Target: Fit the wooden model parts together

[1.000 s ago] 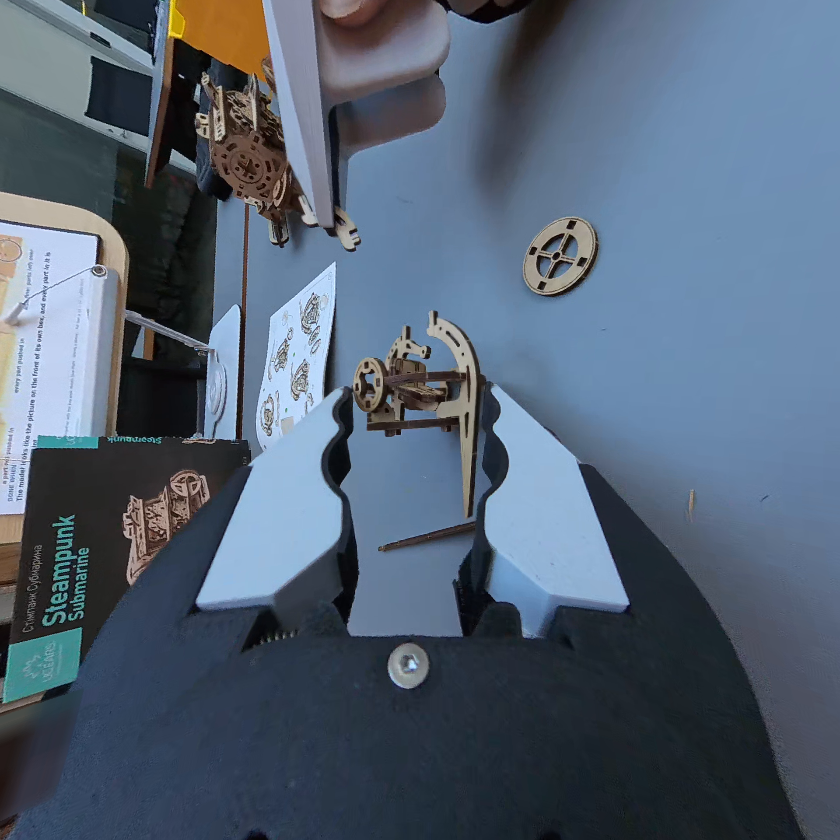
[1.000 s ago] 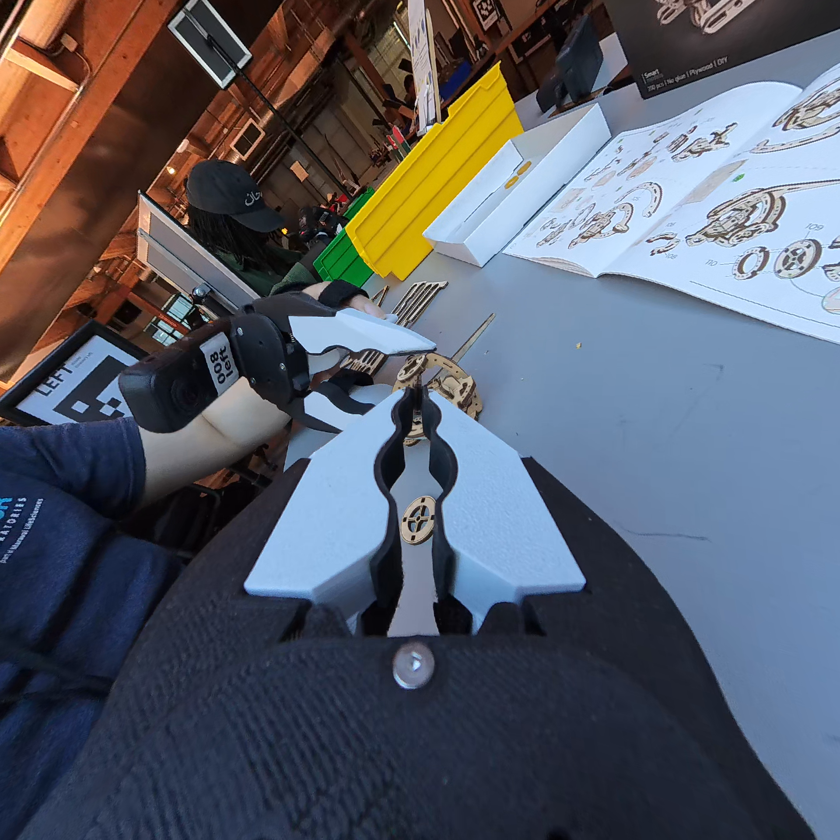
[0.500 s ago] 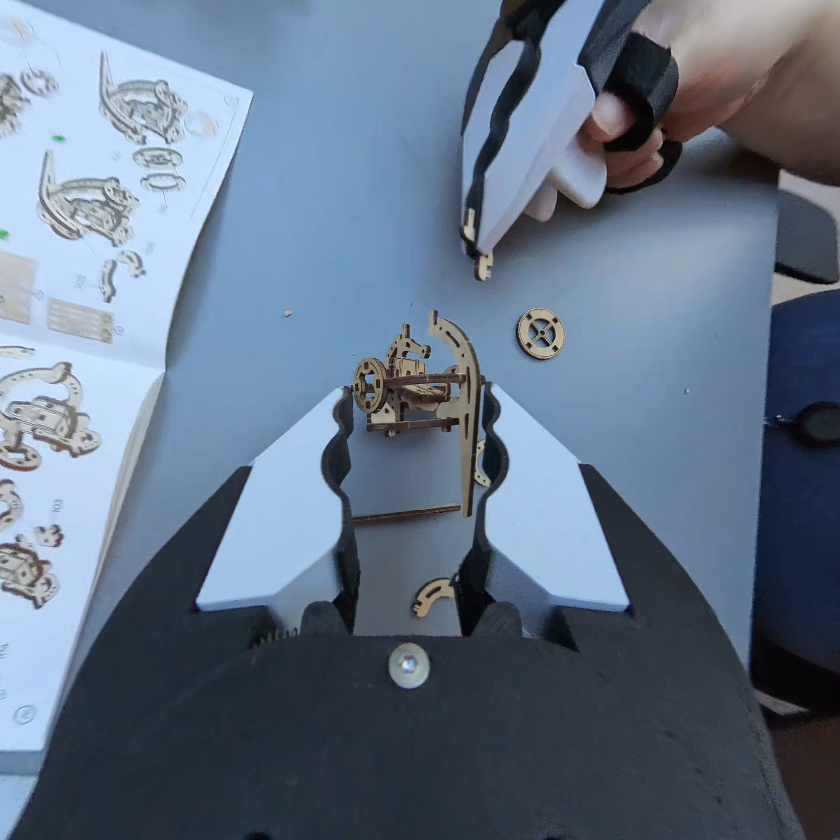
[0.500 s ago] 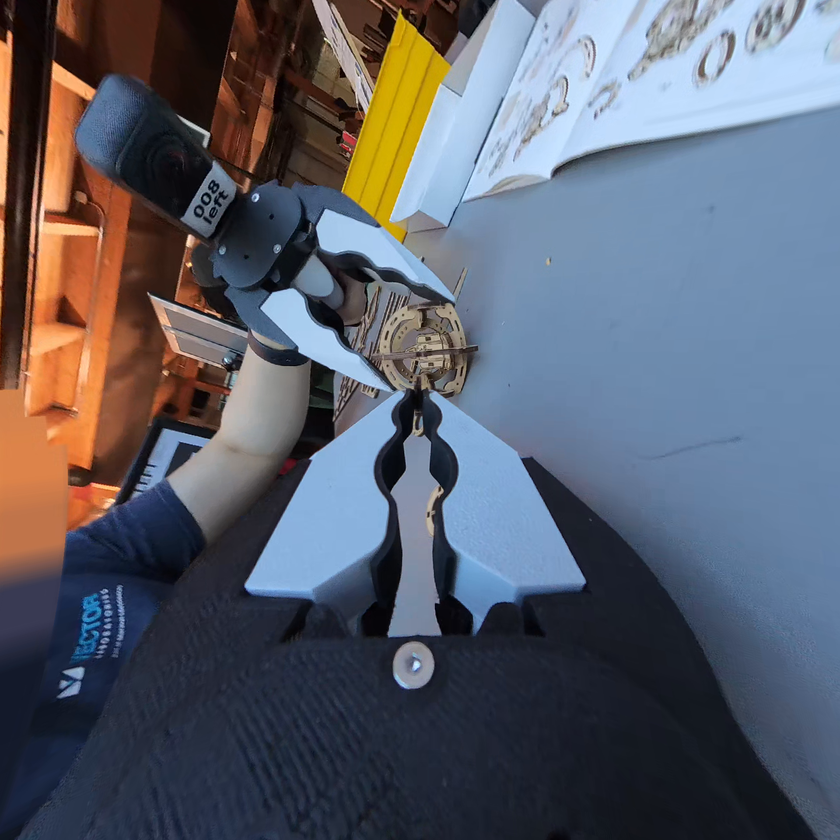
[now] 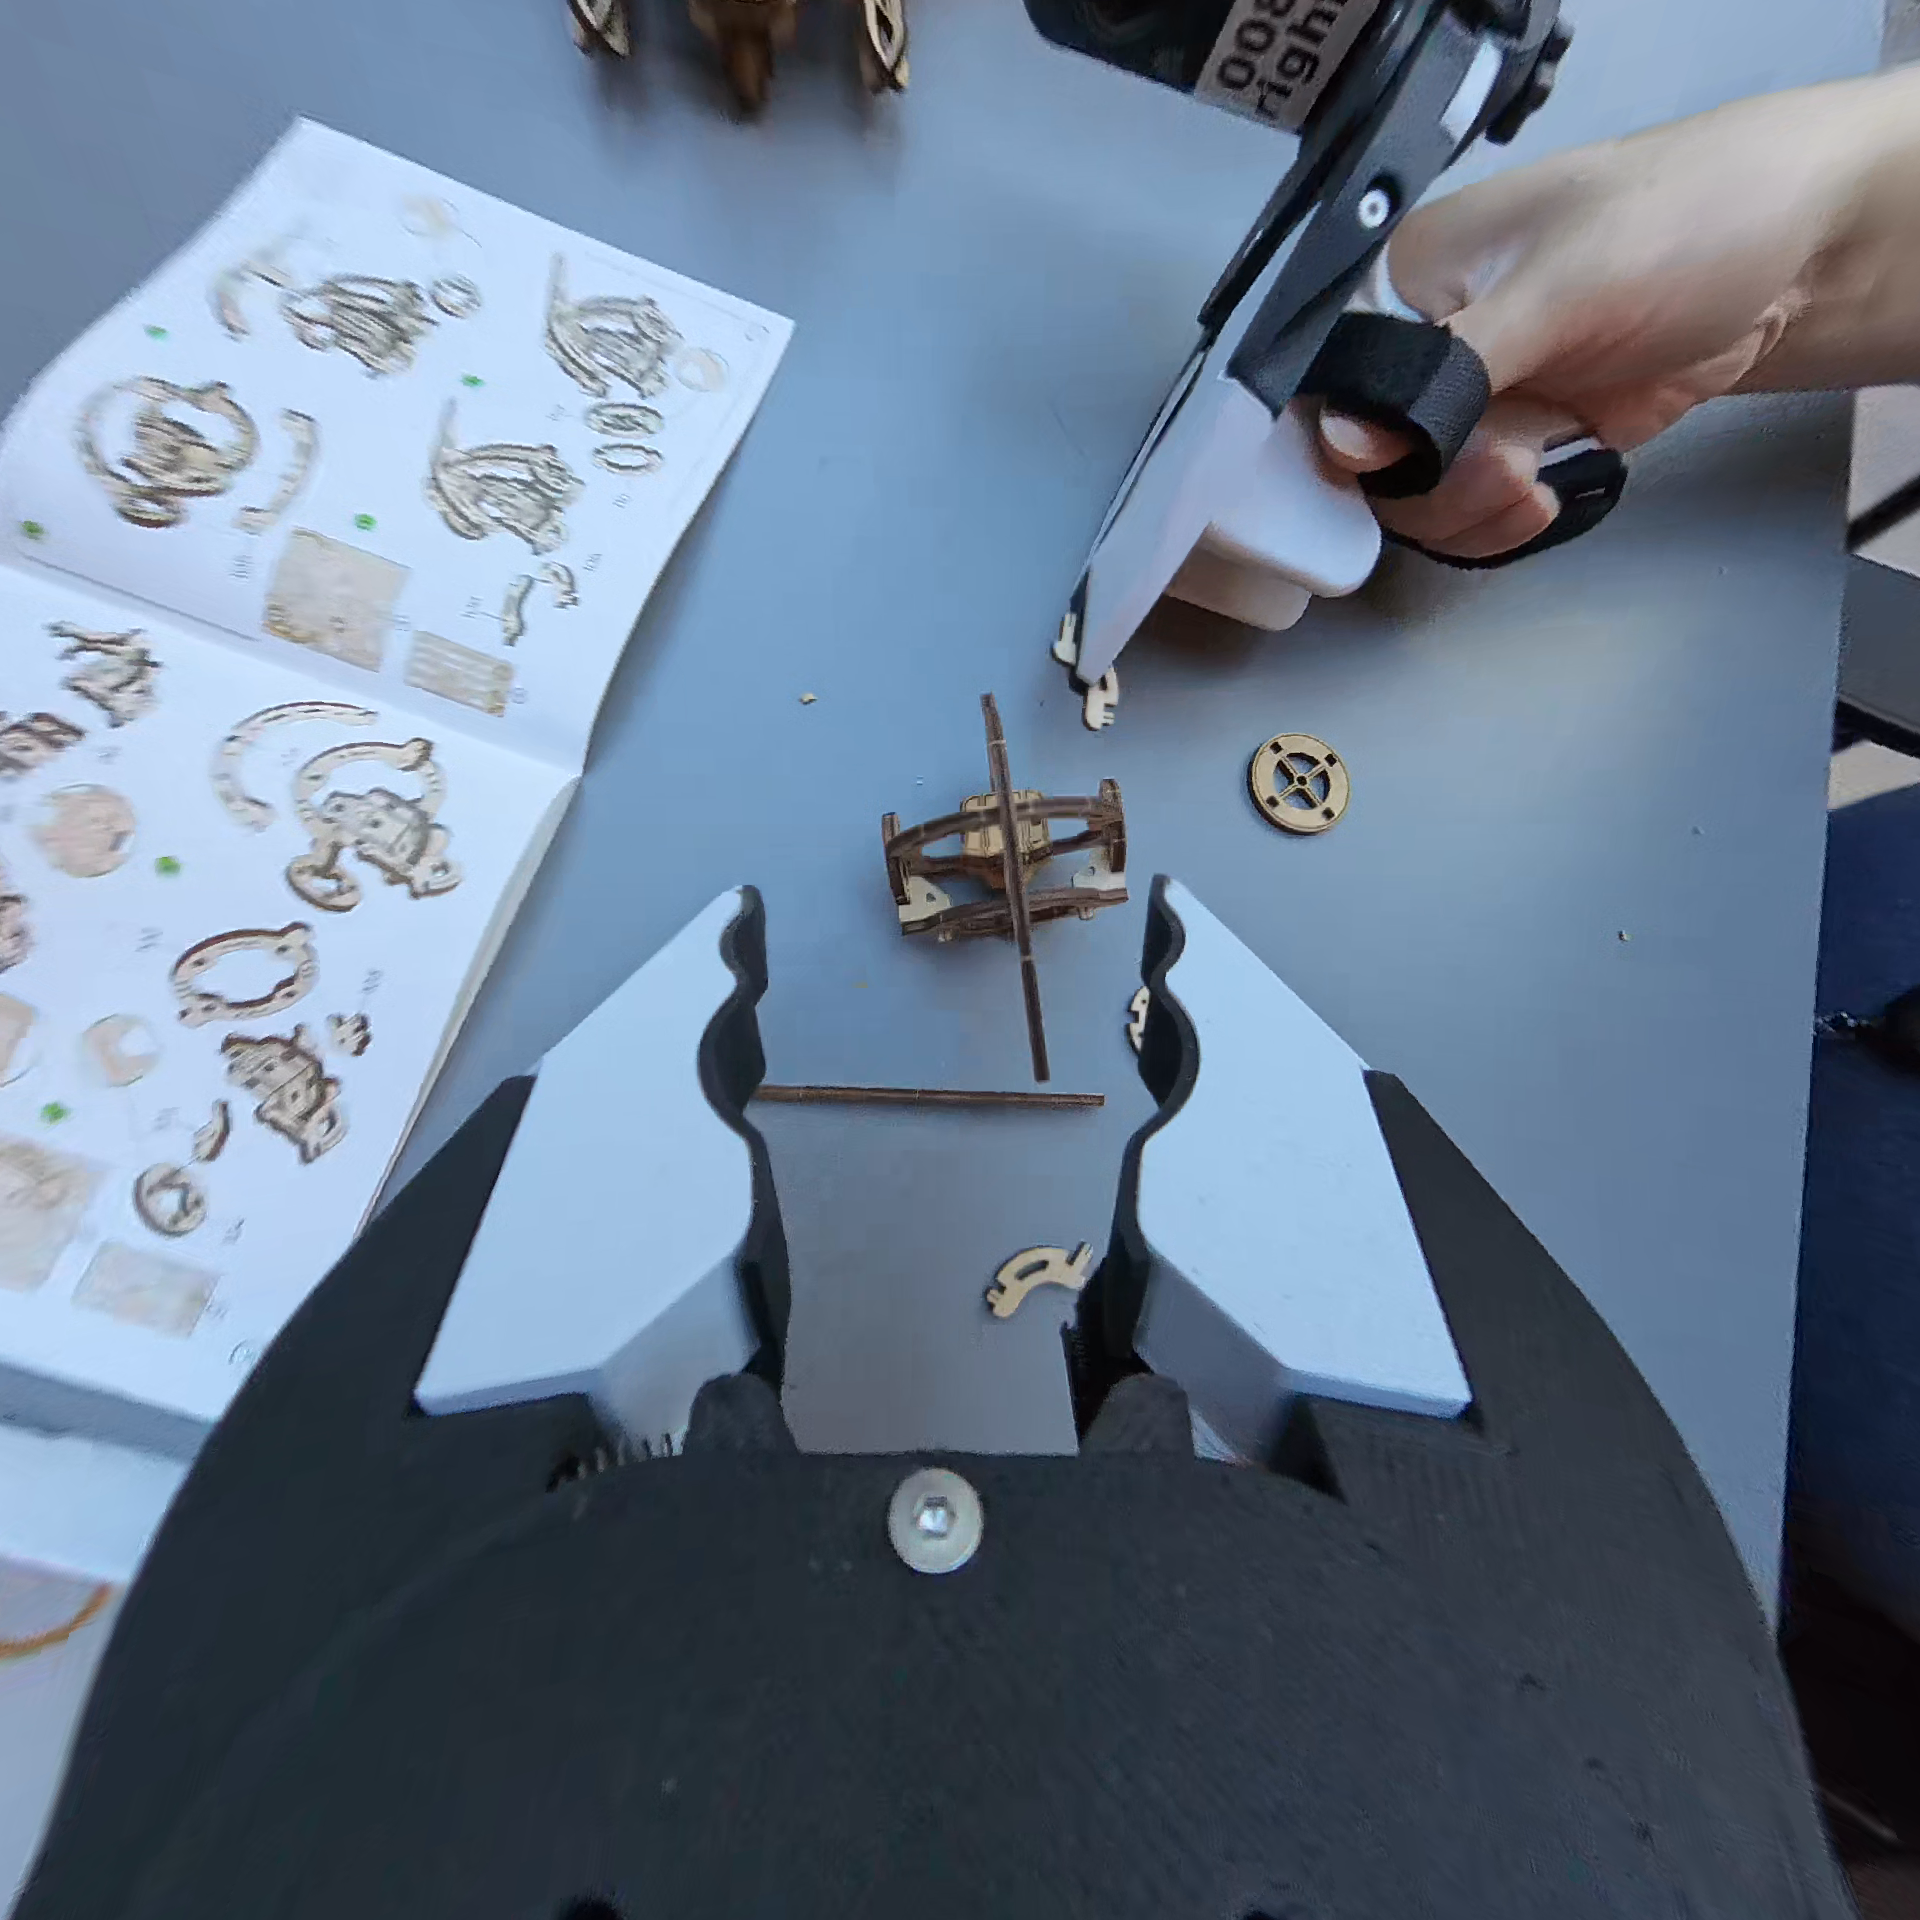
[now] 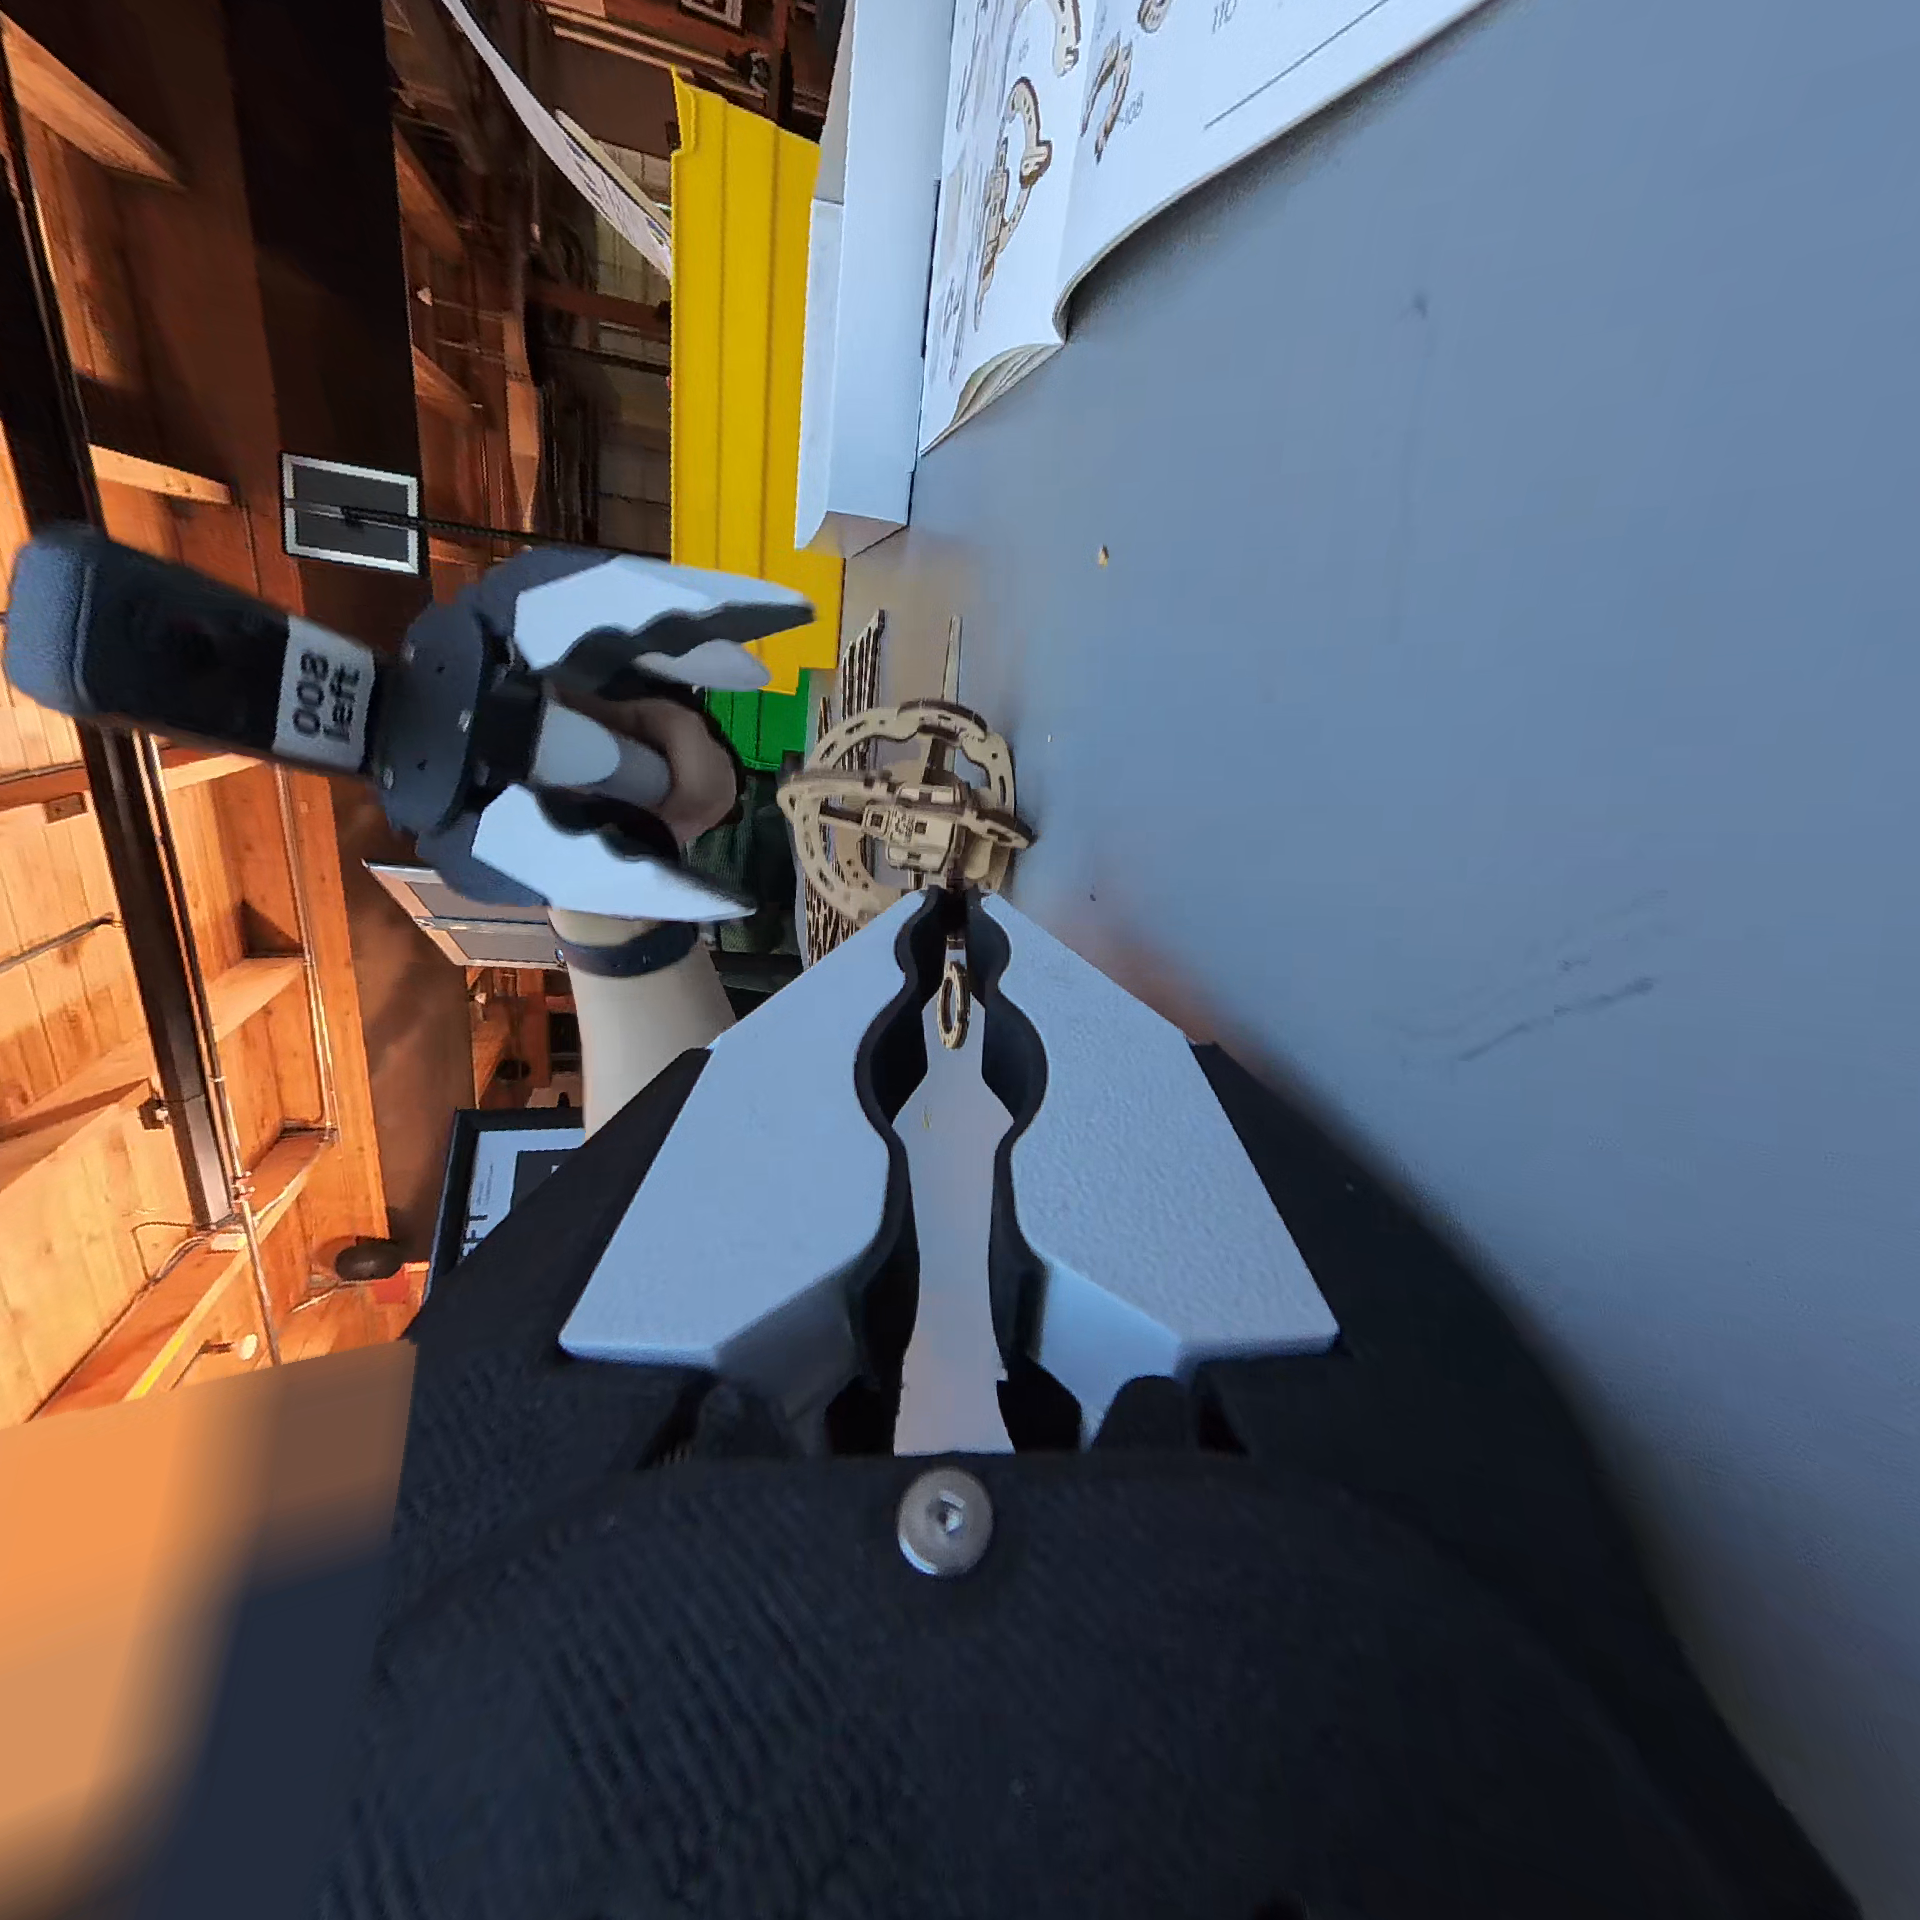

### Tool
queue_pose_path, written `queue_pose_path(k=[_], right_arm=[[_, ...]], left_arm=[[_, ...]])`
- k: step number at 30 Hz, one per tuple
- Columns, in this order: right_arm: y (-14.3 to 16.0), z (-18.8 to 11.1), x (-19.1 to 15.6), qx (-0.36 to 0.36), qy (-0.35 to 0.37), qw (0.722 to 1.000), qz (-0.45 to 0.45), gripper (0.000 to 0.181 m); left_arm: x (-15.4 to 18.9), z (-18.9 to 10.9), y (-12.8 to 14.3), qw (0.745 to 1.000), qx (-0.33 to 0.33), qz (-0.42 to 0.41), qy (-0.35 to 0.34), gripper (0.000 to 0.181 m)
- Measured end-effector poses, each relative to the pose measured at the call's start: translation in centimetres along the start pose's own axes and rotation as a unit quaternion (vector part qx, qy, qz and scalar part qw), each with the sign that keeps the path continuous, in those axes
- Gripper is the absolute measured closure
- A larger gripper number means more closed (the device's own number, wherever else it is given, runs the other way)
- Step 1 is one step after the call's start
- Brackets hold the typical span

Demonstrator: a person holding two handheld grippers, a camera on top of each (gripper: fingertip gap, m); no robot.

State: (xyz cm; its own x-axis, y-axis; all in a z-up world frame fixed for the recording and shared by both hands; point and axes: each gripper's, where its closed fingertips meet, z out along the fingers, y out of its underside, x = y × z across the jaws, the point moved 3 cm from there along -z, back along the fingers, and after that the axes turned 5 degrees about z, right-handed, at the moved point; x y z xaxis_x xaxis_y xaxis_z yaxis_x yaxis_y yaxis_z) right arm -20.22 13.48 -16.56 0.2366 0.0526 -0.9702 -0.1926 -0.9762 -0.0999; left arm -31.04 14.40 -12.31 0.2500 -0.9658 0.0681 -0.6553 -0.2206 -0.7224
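A small wooden sub-assembly (image 5: 1003,862) of curved ribs around a core lies on the grey table (image 5: 1455,1039), just beyond my left gripper (image 5: 954,899). The left gripper is open and empty, its jaws wide apart. In the right wrist view the left gripper (image 6: 774,758) hovers off the table beside the sub-assembly (image 6: 904,816). My right gripper (image 6: 951,906) is shut on a small wooden piece (image 6: 952,937), its tips close to the sub-assembly. In the left wrist view the right gripper (image 5: 1086,665) holds that piece (image 5: 1096,701) low over the table.
A round spoked wooden disc (image 5: 1299,784), a thin wooden stick (image 5: 925,1096) and two small curved pieces (image 5: 1034,1278) lie near the left fingers. An open instruction booklet (image 5: 312,623) lies to the left. A yellow bin (image 6: 738,364) and white box (image 6: 862,312) stand farther off. The left gripper's tips are roughly 7 cm from the right gripper's. My right gripper's tips are some 7 cm from the round spoked wooden disc (image 5: 1299,784).
My left gripper has opened wider and let go of the sub-assembly, which now lies turned on the table. The left gripper has drawn back from it. The right gripper stays shut on its piece.
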Motion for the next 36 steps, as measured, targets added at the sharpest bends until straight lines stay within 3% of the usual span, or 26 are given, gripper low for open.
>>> queue_pose_path(k=[7,15,18,22,31,36], right_arm=[[0.1,1.1,-0.3,-0.014,-0.014,0.999,0.032,0.181],[0.8,1.3,-0.1,-0.001,0.0,1.0,0.007,0.18],[1.0,1.4,-0.1,0.0,0.003,1.0,0.005,0.18],[1.1,1.7,-0.2,0.004,0.011,1.0,-0.015,0.181],[1.4,1.8,-0.2,-0.009,0.012,0.999,-0.029,0.181],[1.6,1.7,-0.3,-0.019,0.007,0.999,-0.034,0.181]], left_arm=[[3.6,-1.7,0.8,0.978,0.091,0.053,-0.178,0.124],[8.1,1.8,-0.7,0.928,0.093,0.199,-0.302,0.141],[8.5,2.8,-1.1,0.913,0.073,0.25,-0.313,0.148],[8.2,3.4,-1.2,0.918,0.064,0.264,-0.29,0.154],[7.5,4.3,-0.6,0.913,-0.056,0.326,-0.238,0.156],[7.4,4.7,-0.6,0.912,-0.081,0.329,-0.232,0.156]])
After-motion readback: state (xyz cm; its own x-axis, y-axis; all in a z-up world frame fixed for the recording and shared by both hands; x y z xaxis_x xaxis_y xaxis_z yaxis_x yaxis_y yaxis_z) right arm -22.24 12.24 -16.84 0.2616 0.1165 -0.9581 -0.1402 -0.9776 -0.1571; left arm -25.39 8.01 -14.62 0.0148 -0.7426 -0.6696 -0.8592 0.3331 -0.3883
